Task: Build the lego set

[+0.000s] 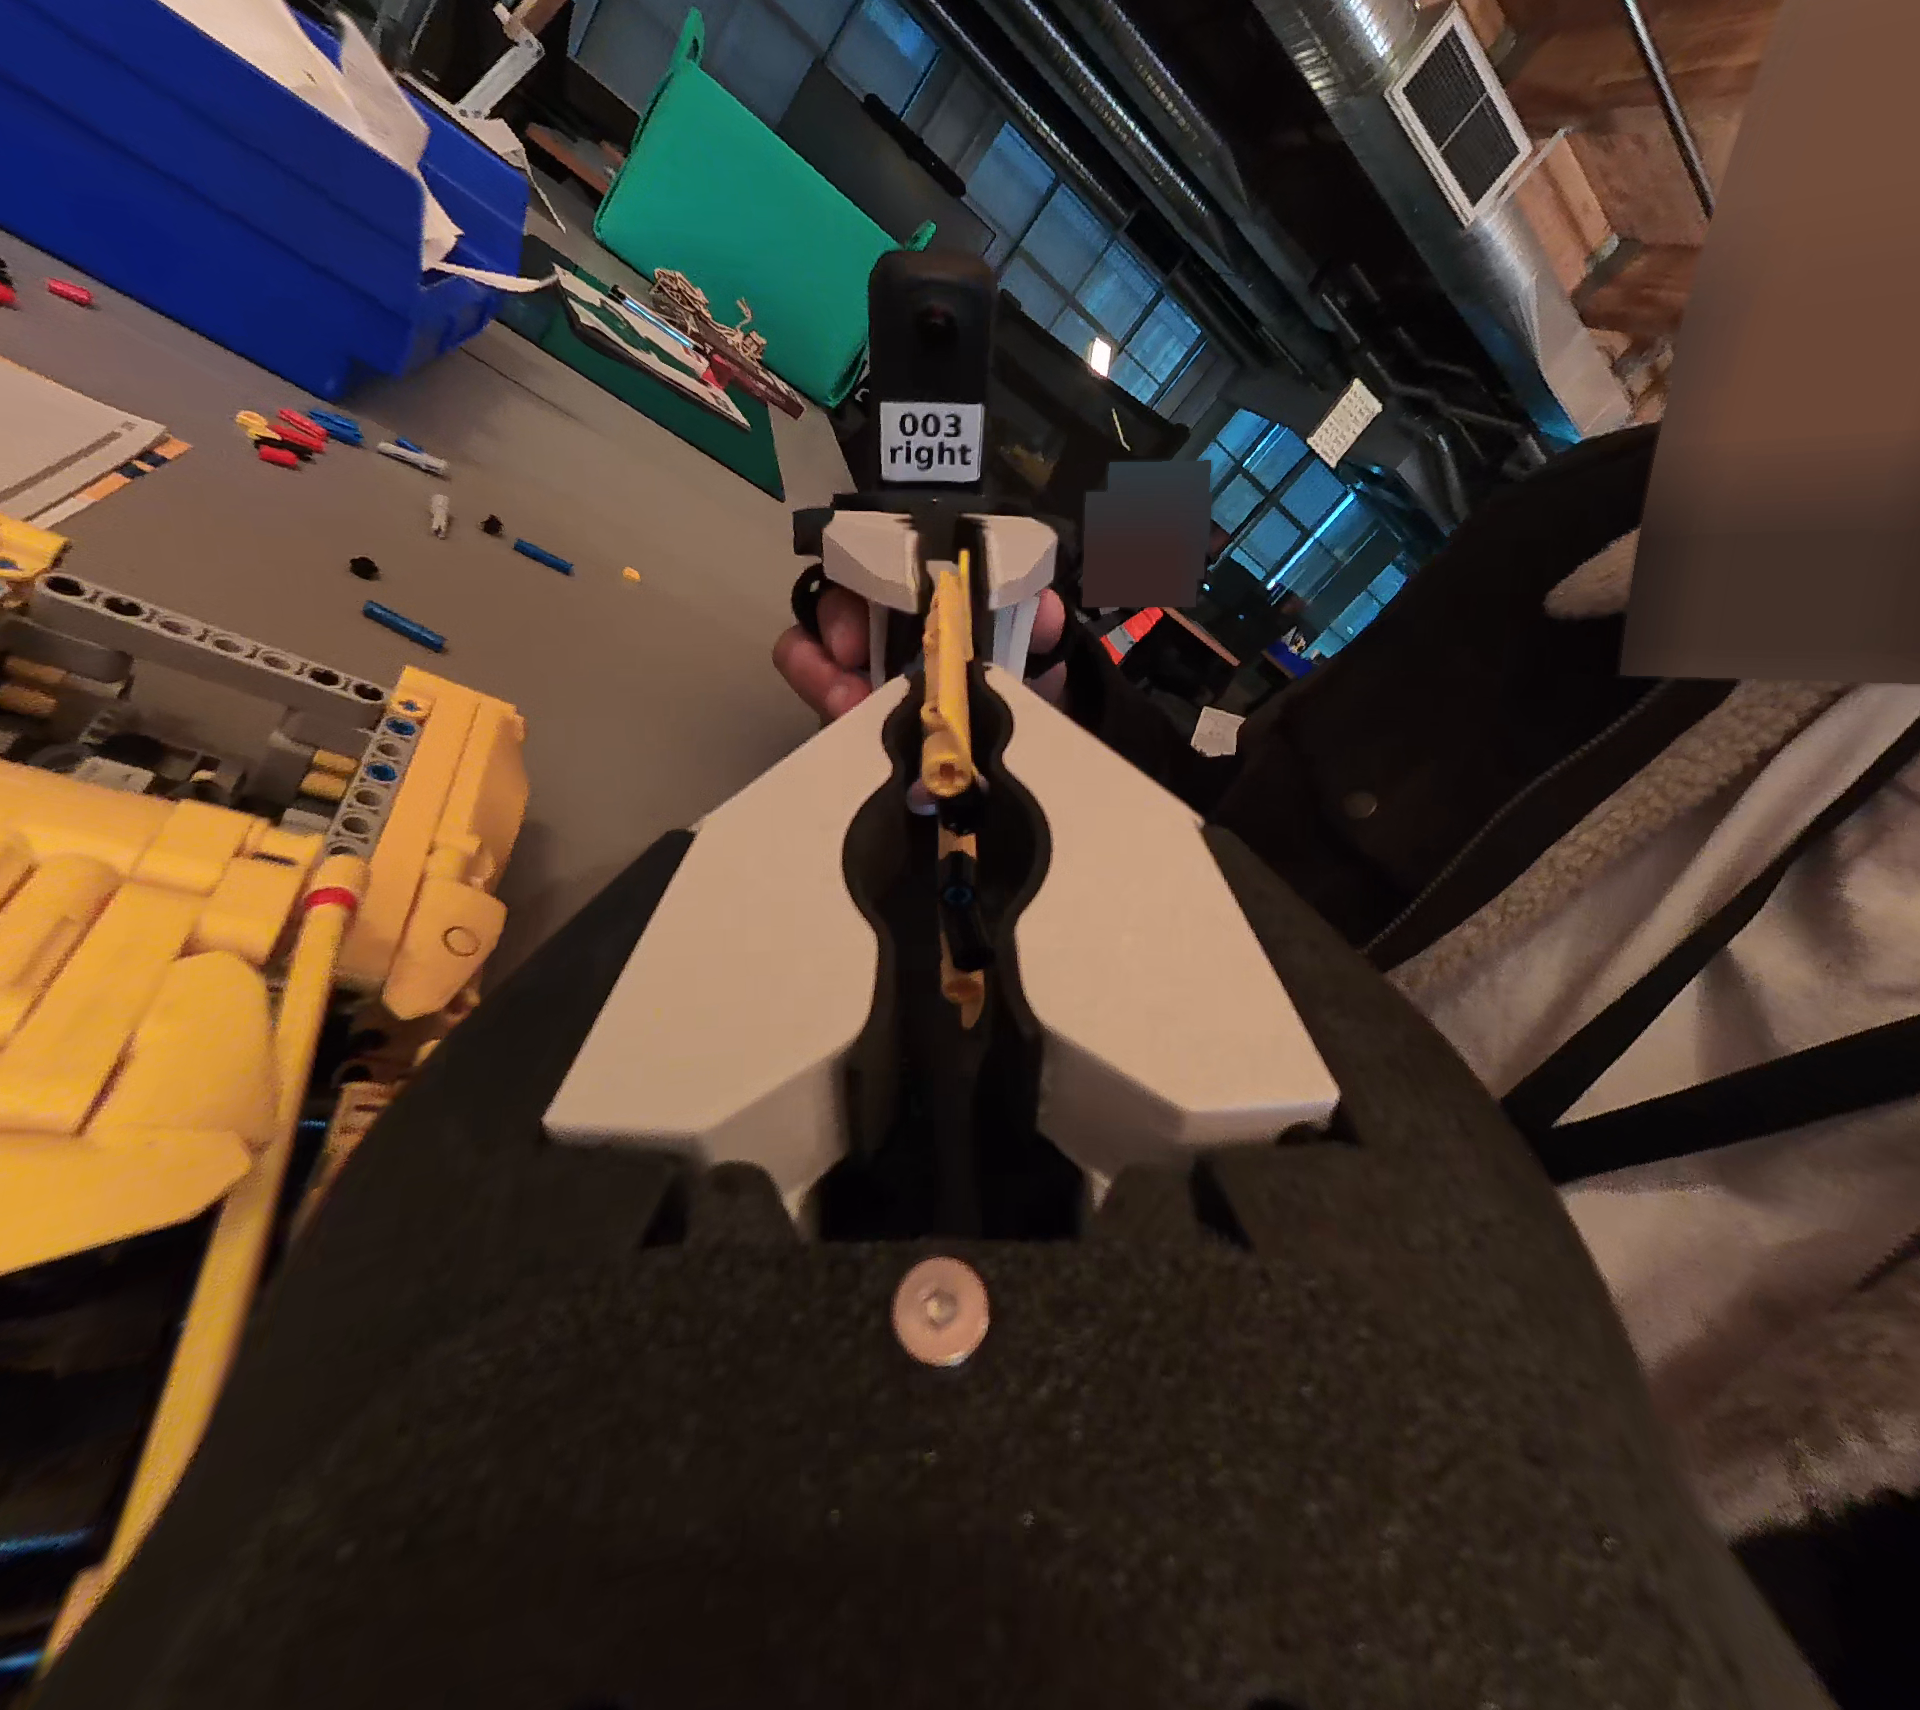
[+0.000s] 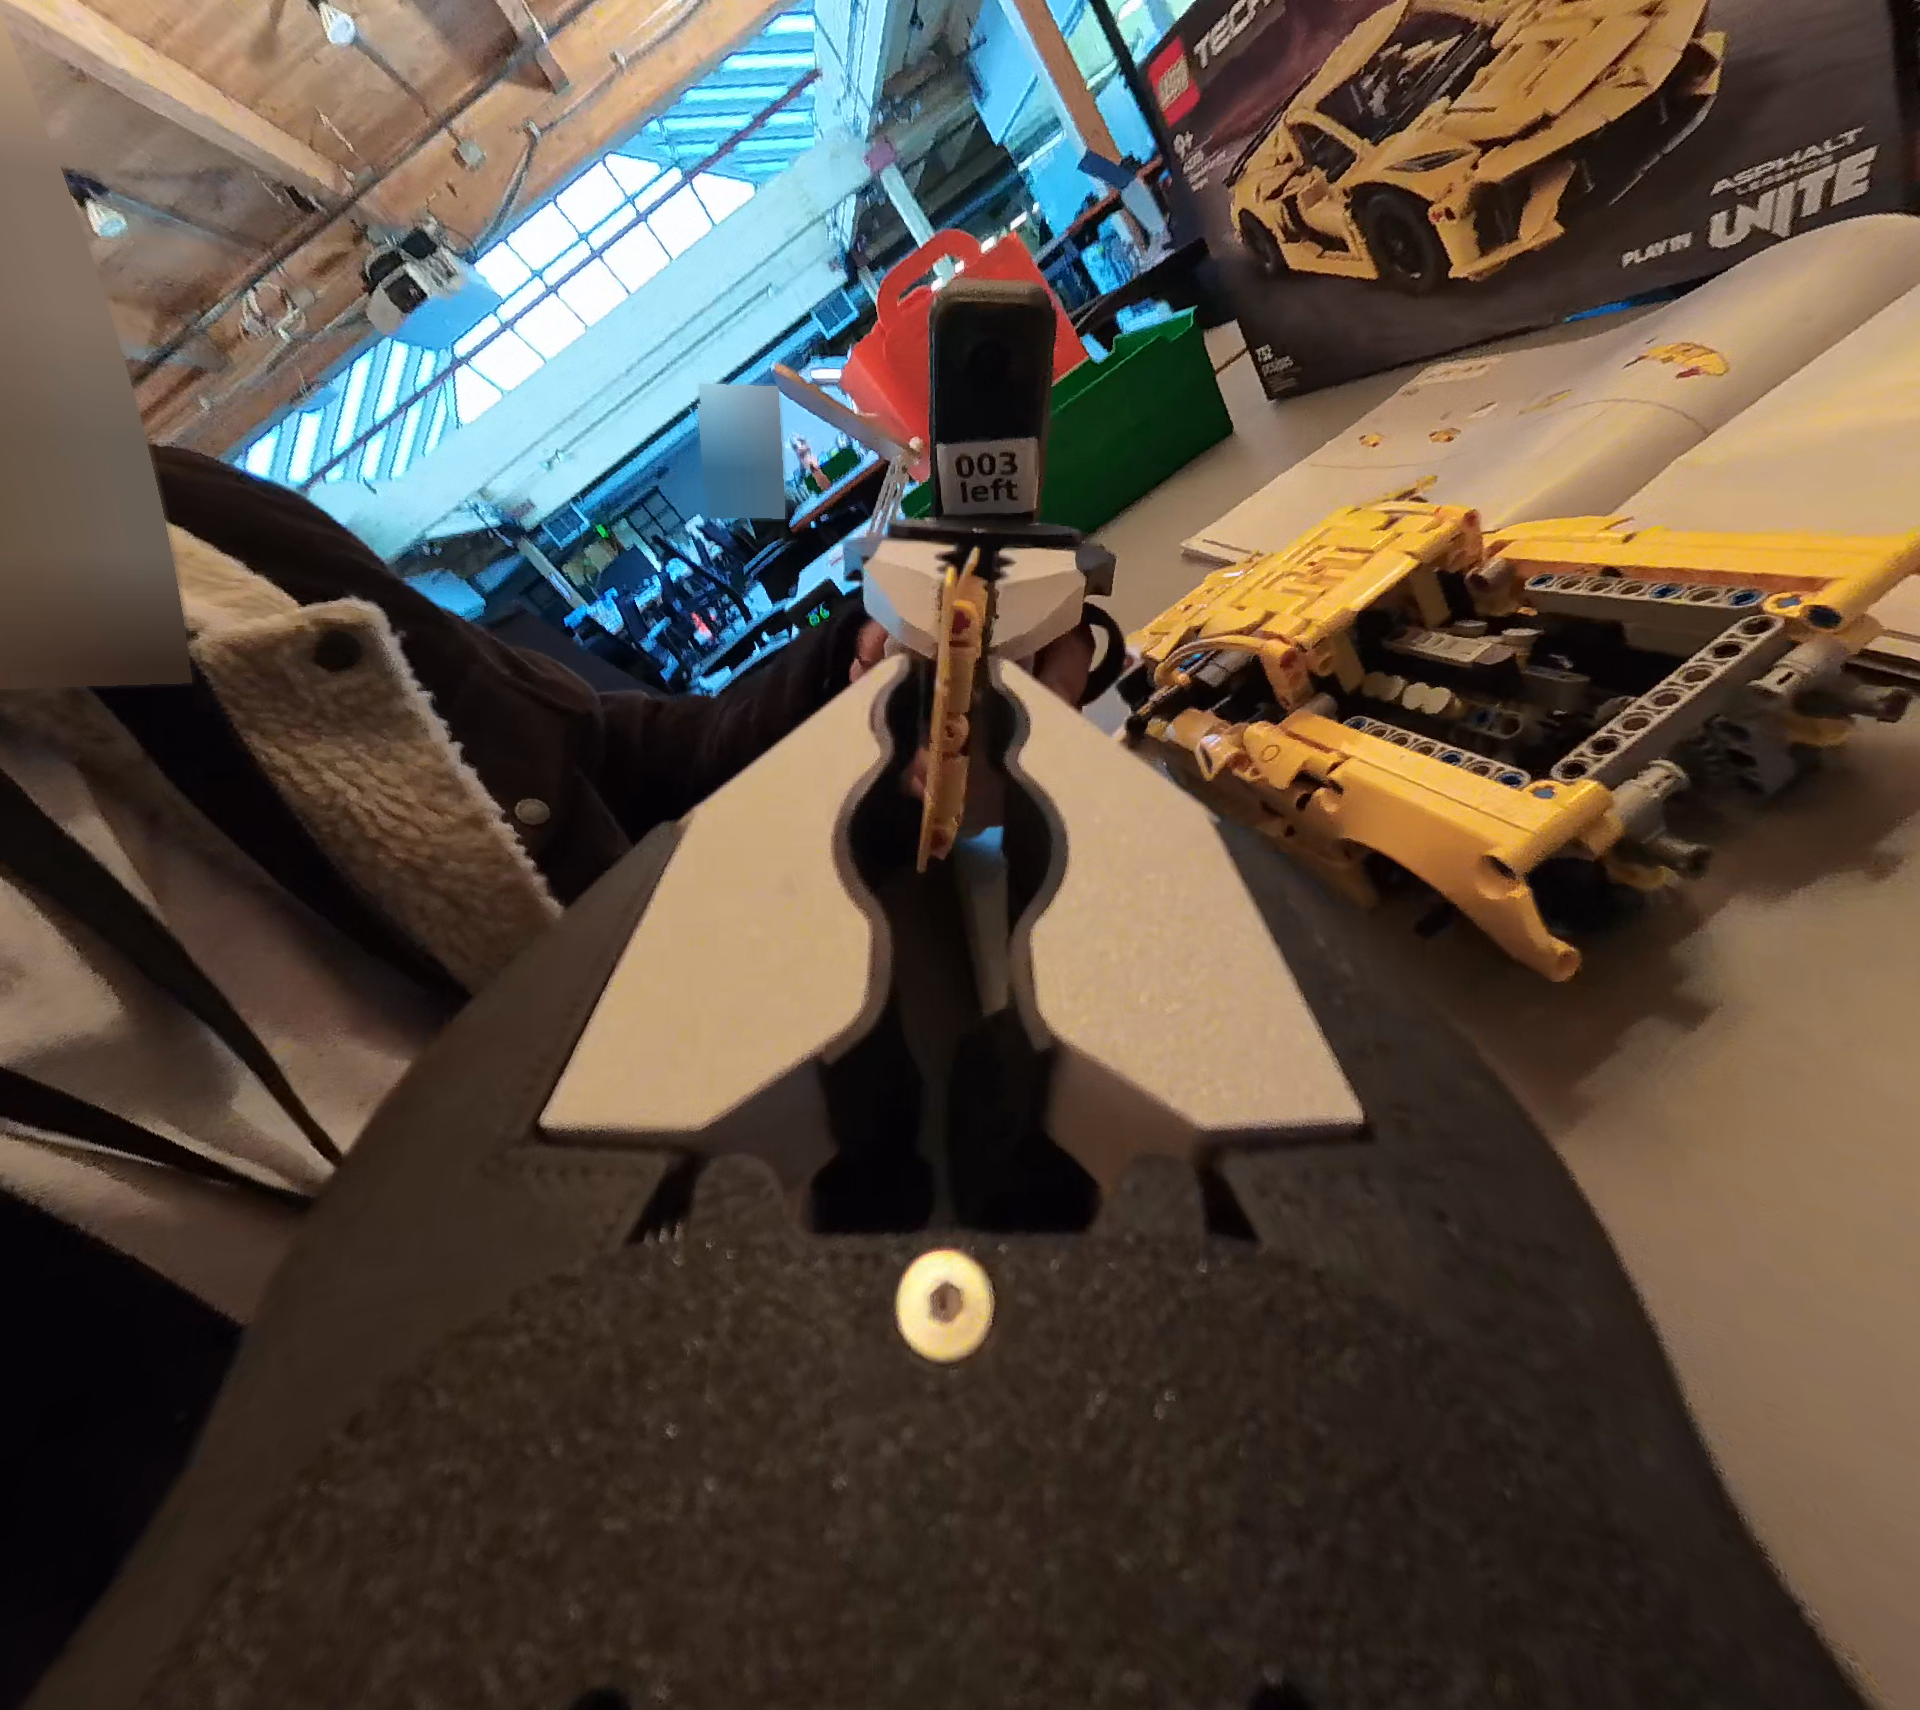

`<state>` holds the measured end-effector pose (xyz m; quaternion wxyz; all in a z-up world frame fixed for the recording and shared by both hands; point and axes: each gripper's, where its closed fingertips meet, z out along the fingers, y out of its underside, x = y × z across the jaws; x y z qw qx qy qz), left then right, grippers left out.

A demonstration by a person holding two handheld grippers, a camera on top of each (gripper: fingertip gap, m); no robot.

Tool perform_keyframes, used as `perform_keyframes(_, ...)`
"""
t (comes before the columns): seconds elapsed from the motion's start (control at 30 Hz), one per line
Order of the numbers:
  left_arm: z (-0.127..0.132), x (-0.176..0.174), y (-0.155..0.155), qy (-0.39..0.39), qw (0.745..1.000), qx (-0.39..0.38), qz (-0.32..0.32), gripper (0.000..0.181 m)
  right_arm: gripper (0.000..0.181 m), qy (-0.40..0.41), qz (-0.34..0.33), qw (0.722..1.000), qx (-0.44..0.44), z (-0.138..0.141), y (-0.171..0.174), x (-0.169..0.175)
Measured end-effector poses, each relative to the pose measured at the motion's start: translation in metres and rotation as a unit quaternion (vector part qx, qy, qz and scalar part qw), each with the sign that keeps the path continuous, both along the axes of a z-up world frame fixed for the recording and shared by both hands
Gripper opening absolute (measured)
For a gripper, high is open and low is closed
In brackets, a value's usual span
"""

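Facing each other nose to nose above the table, the two grippers are seen sharing one small yellow sub-assembly (image 1: 948,730), which is held lifted in the centre of both frames rather than resting on anything. In the left wrist view, the left gripper (image 1: 951,730) is closed narrowly on the near end of this piece, while the right gripper (image 1: 940,569) is seen beyond it, pinched on the far end. In the right wrist view the same arrangement is mirrored, with the right gripper (image 2: 951,704) shut on the strip and the left gripper (image 2: 971,590) clamped opposite. Such a two-ended hold is judged to serve steadying the part while it is pressed together or turned to the needed orientation before being fitted. The sub-assembly is shown as a thin, flat yellow strip seen edge-on, with black pins and a spot of blue along its lower part and reddish spots in its holes. The main model, a partly built yellow car (image 2: 1507,704), is laid on the grey table (image 2: 1662,1089) at the right of the right wrist view, its grey frame and inner gears left exposed. Loose pins (image 1: 301,434) are scattered at the centre left of the left wrist view, and the set's box (image 2: 1538,102) is stood at the upper right.
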<state>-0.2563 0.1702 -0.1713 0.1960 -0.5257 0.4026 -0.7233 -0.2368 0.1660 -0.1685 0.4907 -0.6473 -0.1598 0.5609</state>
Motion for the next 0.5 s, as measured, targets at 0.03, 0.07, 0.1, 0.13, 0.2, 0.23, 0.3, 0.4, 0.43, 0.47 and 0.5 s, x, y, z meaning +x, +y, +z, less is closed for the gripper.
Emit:
perform_keyframes(0.03, 0.000, 0.000, 0.002, -0.001, 1.000, -0.008, 0.002, 0.006, 0.011, 0.011, -0.004, 1.000, -0.002, 0.002, 0.001, 0.004)
perform_keyframes(0.07, 0.000, 0.000, 0.004, -0.003, 1.000, -0.017, 0.003, 0.006, 0.011, 0.022, -0.005, 1.000, -0.001, 0.004, 0.002, 0.006)
perform_keyframes(0.1, 0.000, 0.000, 0.006, -0.003, 1.000, -0.024, 0.005, 0.006, 0.012, 0.028, -0.006, 1.000, 0.000, 0.005, 0.002, 0.008)
perform_keyframes(0.13, 0.000, 0.000, 0.007, -0.003, 1.000, -0.029, 0.005, 0.006, 0.012, 0.027, -0.007, 1.000, 0.001, 0.005, 0.003, 0.008)
perform_keyframes(0.2, -0.001, 0.001, 0.009, -0.001, 0.999, -0.035, 0.008, 0.006, 0.012, 0.011, -0.011, 1.000, 0.005, 0.001, 0.004, 0.006)
perform_keyframes(0.23, -0.001, 0.002, 0.010, -0.001, 0.999, -0.040, 0.010, 0.006, 0.012, 0.002, -0.014, 1.000, 0.006, -0.001, 0.005, 0.005)
perform_keyframes(0.3, 0.000, 0.003, 0.011, -0.001, 0.998, -0.054, 0.010, 0.006, 0.013, -0.016, -0.023, 1.000, 0.008, -0.005, 0.007, 0.004)
perform_keyframes(0.4, -0.005, 0.007, 0.013, 0.018, 0.997, -0.071, 0.016, 0.007, 0.013, -0.029, -0.030, 0.999, 0.008, -0.008, 0.009, 0.004)
perform_keyframes(0.43, -0.006, 0.008, 0.012, 0.021, 0.997, -0.078, 0.016, 0.006, 0.013, -0.028, -0.029, 0.999, 0.004, -0.008, 0.010, 0.004)
perform_keyframes(0.47, -0.006, 0.009, 0.012, 0.025, 0.996, -0.082, 0.015, 0.006, 0.013, -0.024, -0.028, 0.999, -0.001, -0.009, 0.010, 0.005)
perform_keyframes(0.5, -0.008, 0.010, 0.011, 0.031, 0.996, -0.082, 0.016, 0.007, 0.013, -0.021, -0.027, 0.999, -0.007, -0.010, 0.011, 0.005)
